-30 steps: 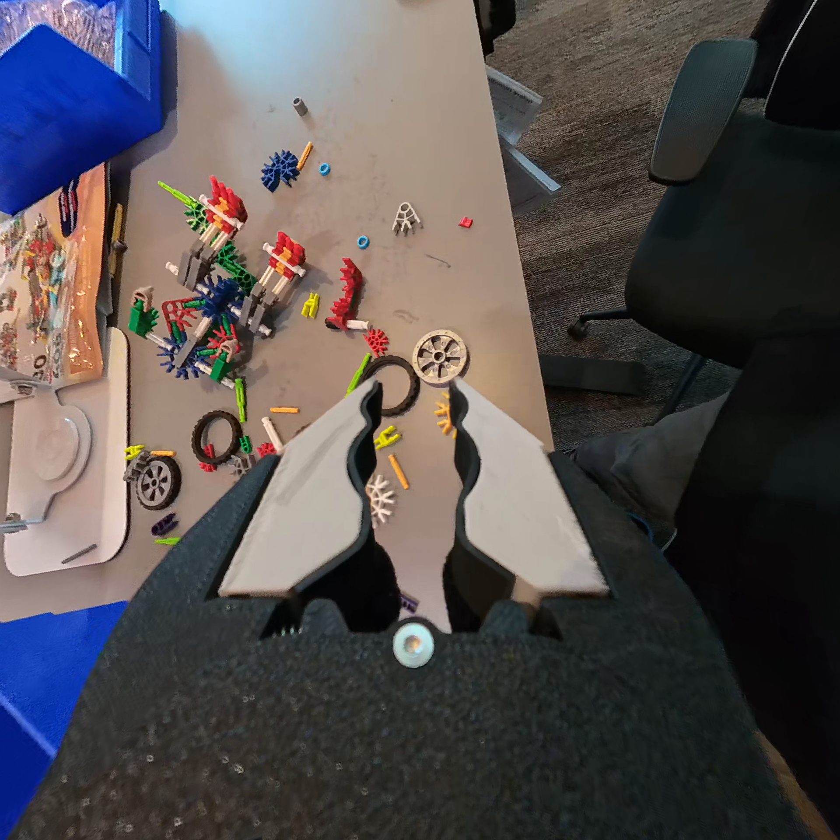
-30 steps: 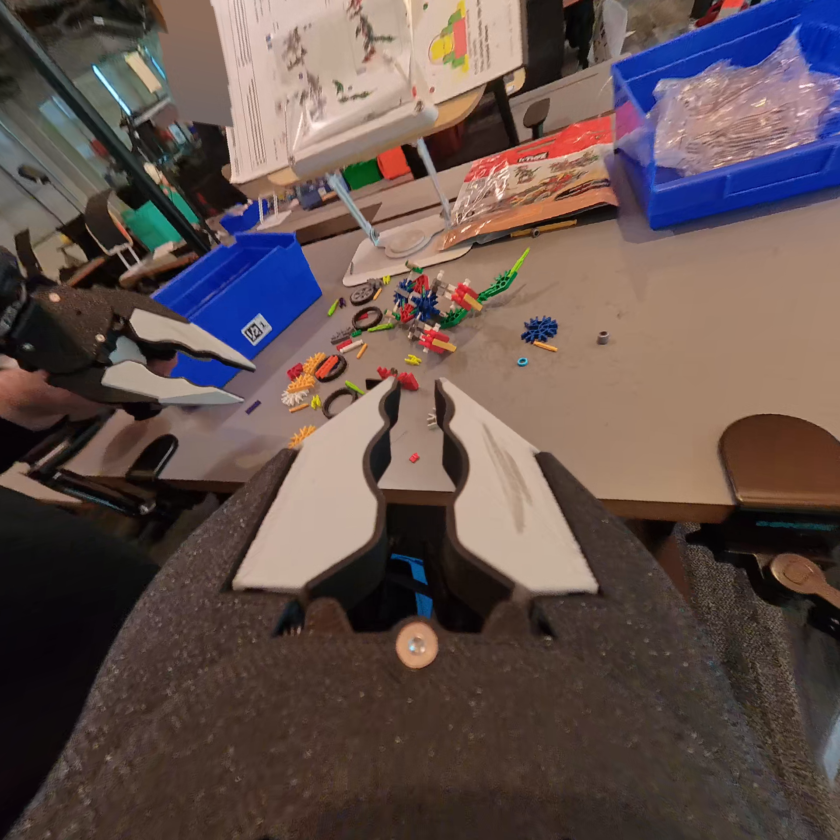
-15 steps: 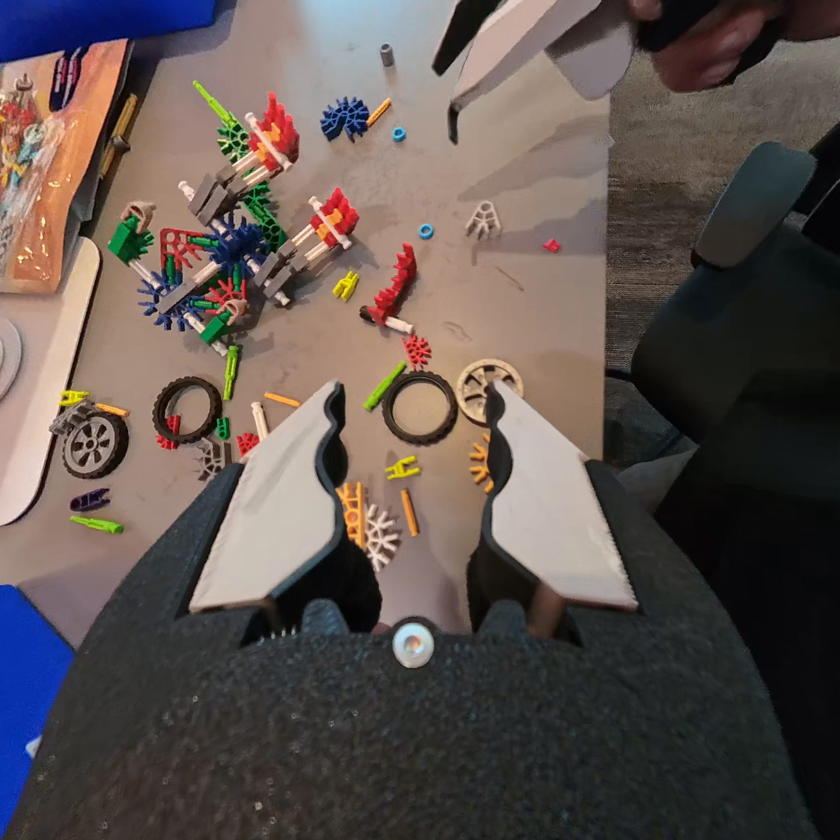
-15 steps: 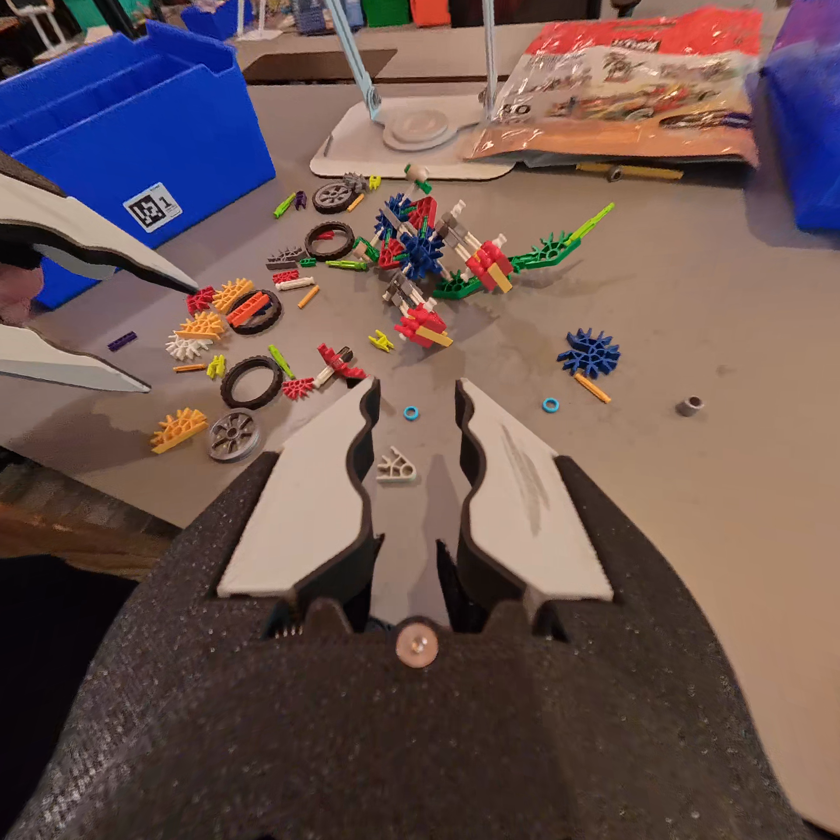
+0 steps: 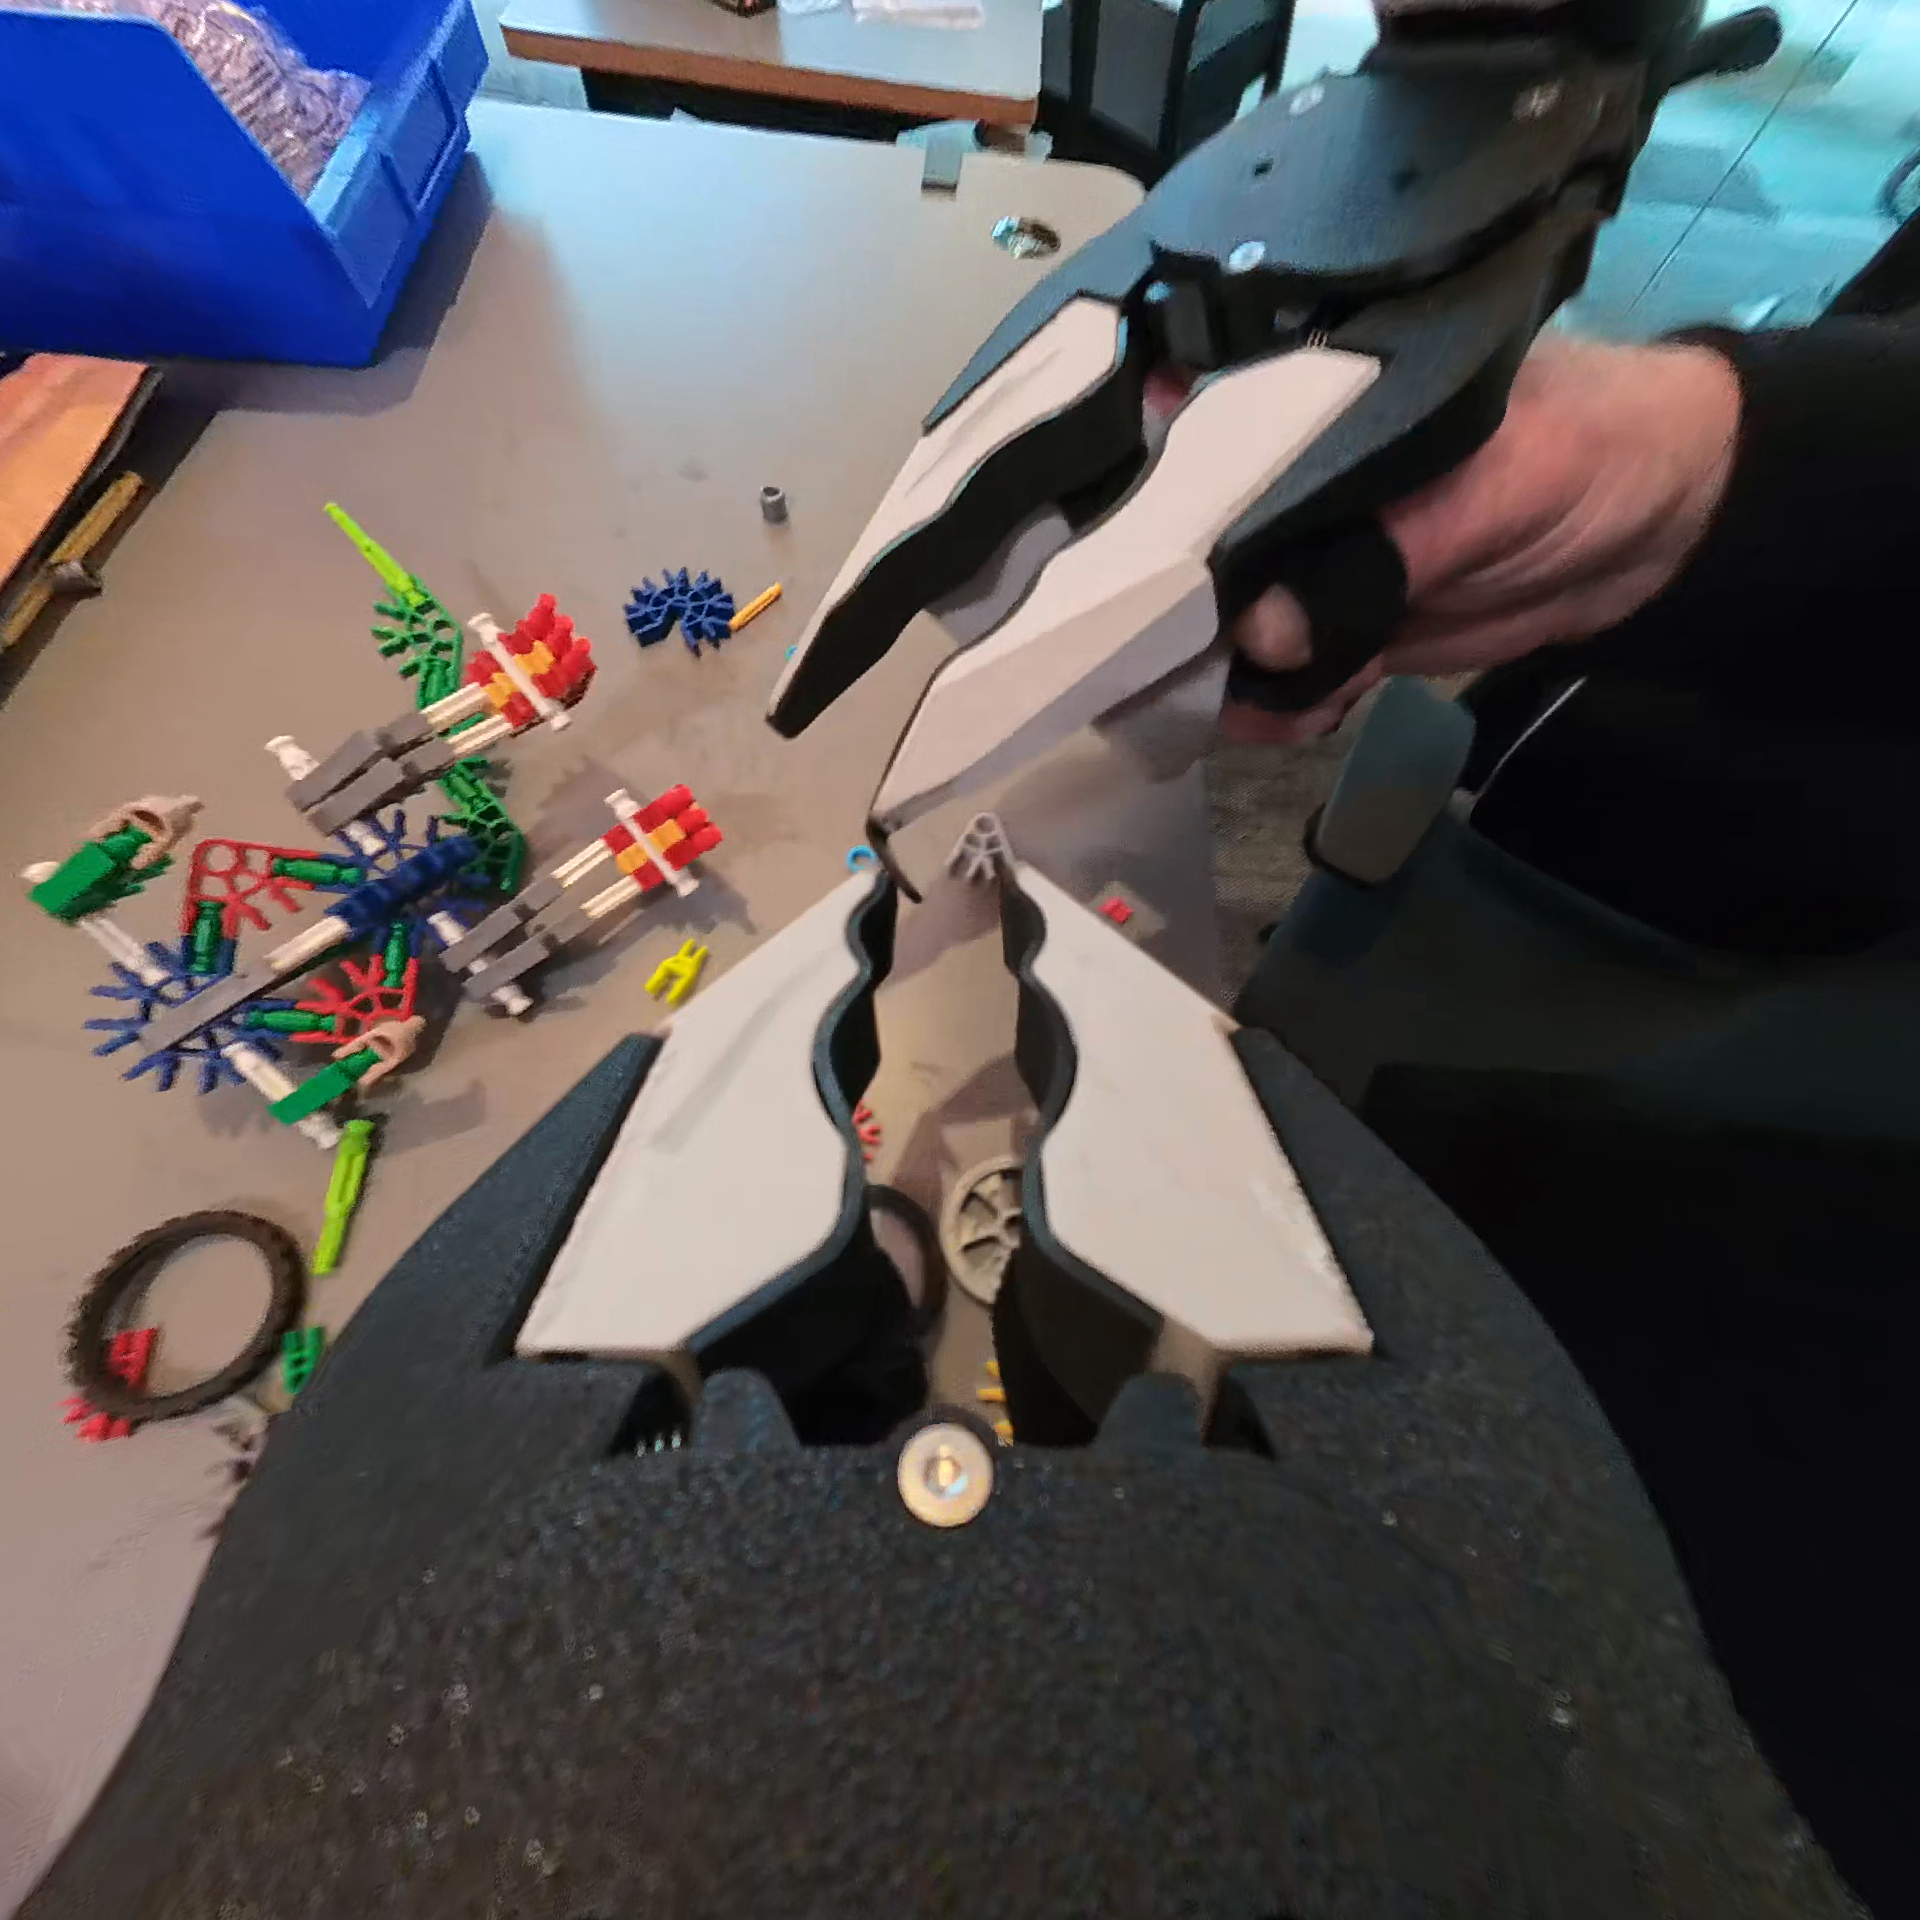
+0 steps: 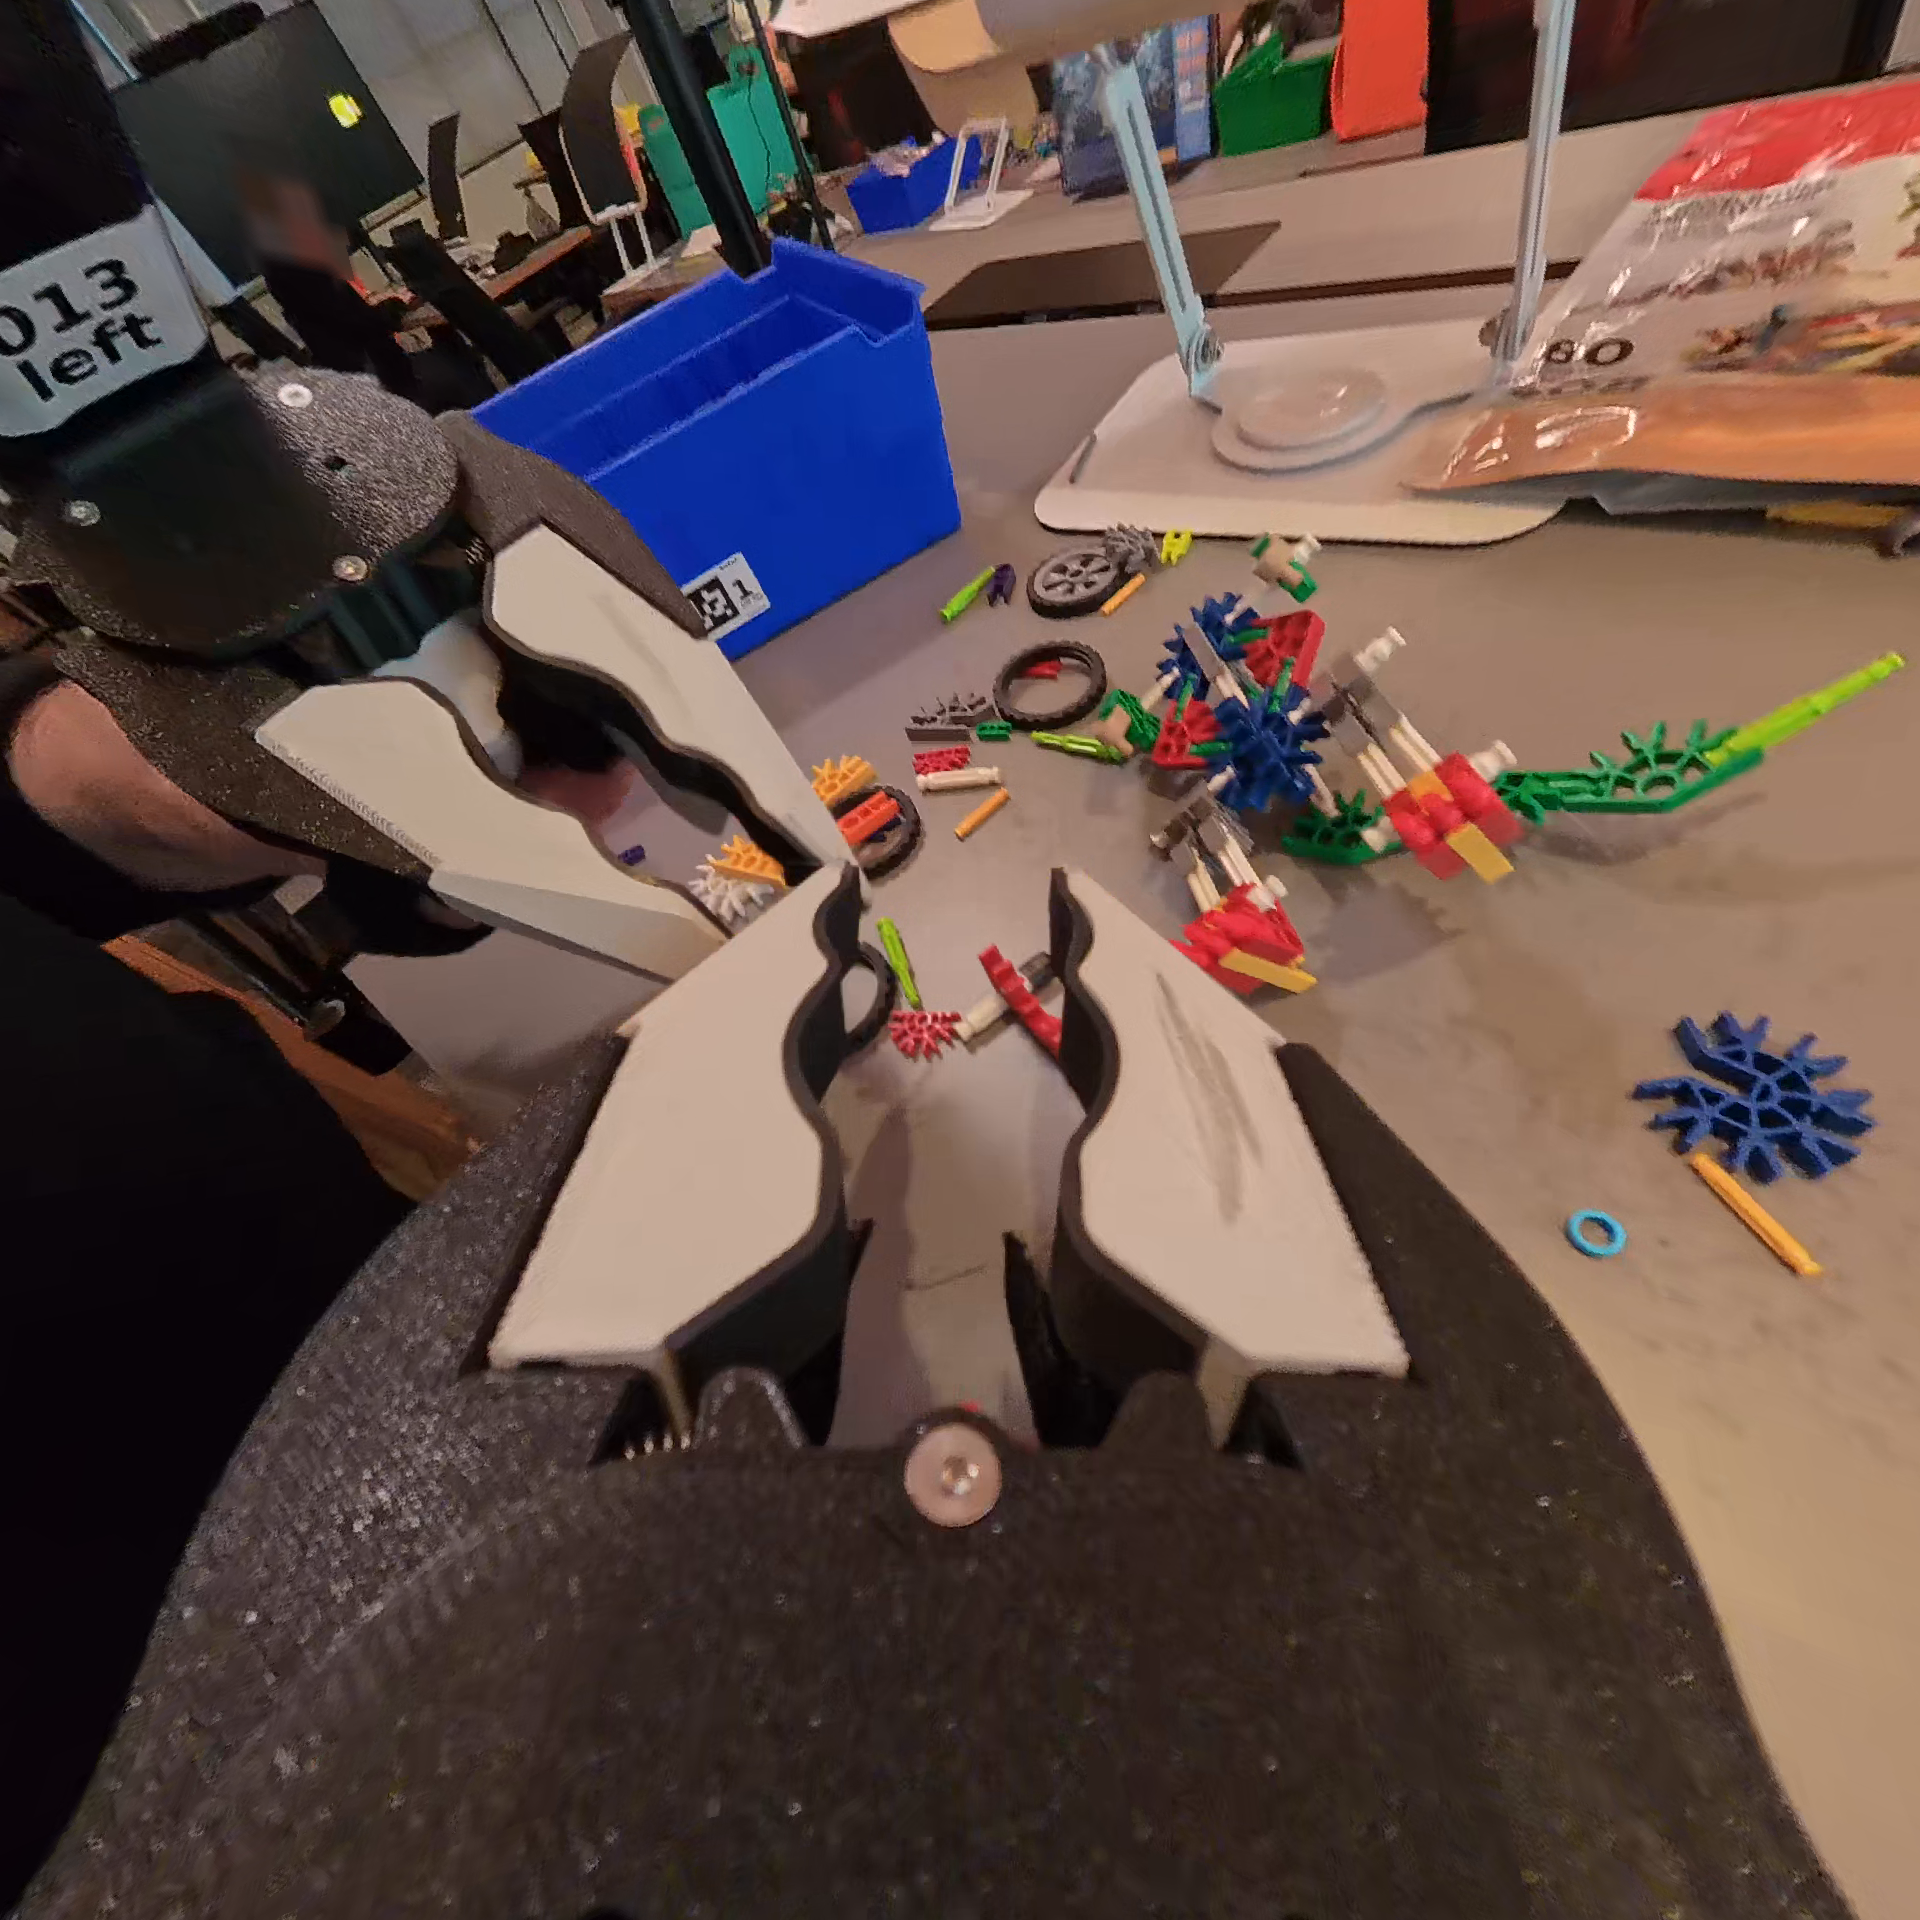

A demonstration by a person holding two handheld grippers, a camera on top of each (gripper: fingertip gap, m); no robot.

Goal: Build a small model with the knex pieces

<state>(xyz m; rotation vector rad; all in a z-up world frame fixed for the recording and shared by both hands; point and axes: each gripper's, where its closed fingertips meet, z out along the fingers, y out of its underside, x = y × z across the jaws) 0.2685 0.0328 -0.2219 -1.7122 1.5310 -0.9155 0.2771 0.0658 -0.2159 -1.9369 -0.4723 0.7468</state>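
My left gripper (image 5: 945,883) is open with a narrow gap and empty, low over the grey table (image 5: 644,343). A small grey connector (image 5: 977,847) lies just beyond its tips, and a grey wheel hub (image 5: 982,1226) shows between its fingers. My right gripper (image 6: 956,883) is open and empty above a red toothed piece on a white rod (image 6: 1013,997) and a red snowflake connector (image 6: 925,1032). The two grippers' tips nearly meet; the right gripper (image 5: 831,774) also shows in the left wrist view, and the left gripper (image 6: 774,904) in the right wrist view.
A built model of coloured rods and connectors (image 6: 1299,748) lies mid-table among loose tyres (image 5: 187,1314), a blue snowflake connector (image 6: 1756,1101) and small rods. Blue bins (image 6: 748,436) (image 5: 208,177), a white stand base (image 6: 1299,436) and a printed bag (image 6: 1714,343) stand around. The table edge and a chair are at the right of the left wrist view.
My left gripper has moved forward toward the grey connector and its jaws have narrowed. My right gripper has come lower and closer, so the two sets of tips now nearly meet.
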